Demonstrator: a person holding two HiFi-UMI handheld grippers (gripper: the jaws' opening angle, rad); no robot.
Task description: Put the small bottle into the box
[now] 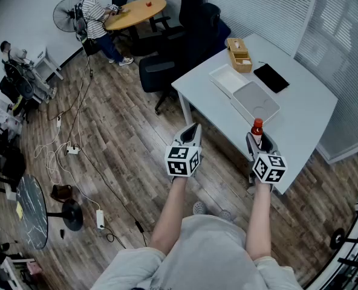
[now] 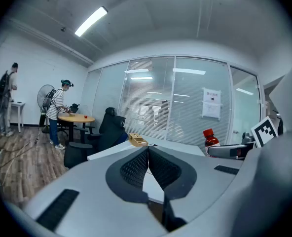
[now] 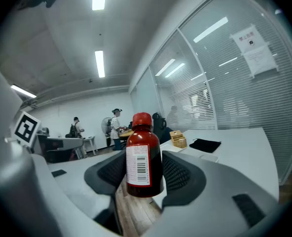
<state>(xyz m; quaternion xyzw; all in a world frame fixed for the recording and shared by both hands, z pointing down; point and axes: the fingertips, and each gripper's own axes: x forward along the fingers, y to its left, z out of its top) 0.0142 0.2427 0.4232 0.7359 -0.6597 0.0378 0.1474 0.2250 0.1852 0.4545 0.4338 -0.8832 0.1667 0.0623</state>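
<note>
Head view: right tongs point(image 1: 257, 139) clamp the small bottle point(image 1: 257, 130), red cap up and upright, pads pressed on both its sides. It sits at the near edge of the white worktop point(image 1: 306, 110), off the surface. Right gripper view agrees: the bottle point(image 3: 143, 157) is between the tongs point(image 3: 143, 171), barcode label facing the camera, wooden floor point(image 3: 133, 214) under its base.

Left tongs point(image 1: 192, 132) are closed tip to tip and empty, hanging over the floor point(image 1: 124, 144) to the left of the worktop's near corner. Left gripper view shows the pads point(image 2: 136, 168) meeting with nothing in the gap.

The box point(image 1: 239, 54), wooden and open-topped, is at the worktop's far end, well apart from the bottle. Between them lie a grey slab point(image 1: 256, 100) and, beyond it, a white tray point(image 1: 227, 77), both flat. A black pouch point(image 1: 271, 77) lies right of the box.

Dark office chairs point(image 1: 167, 65) crowd the worktop's far-left side. Further off a person point(image 1: 94, 17) stands at a round table point(image 1: 136, 11), with a fan point(image 1: 64, 11) beside them. Cables point(image 1: 70, 144) trail over the floor.
</note>
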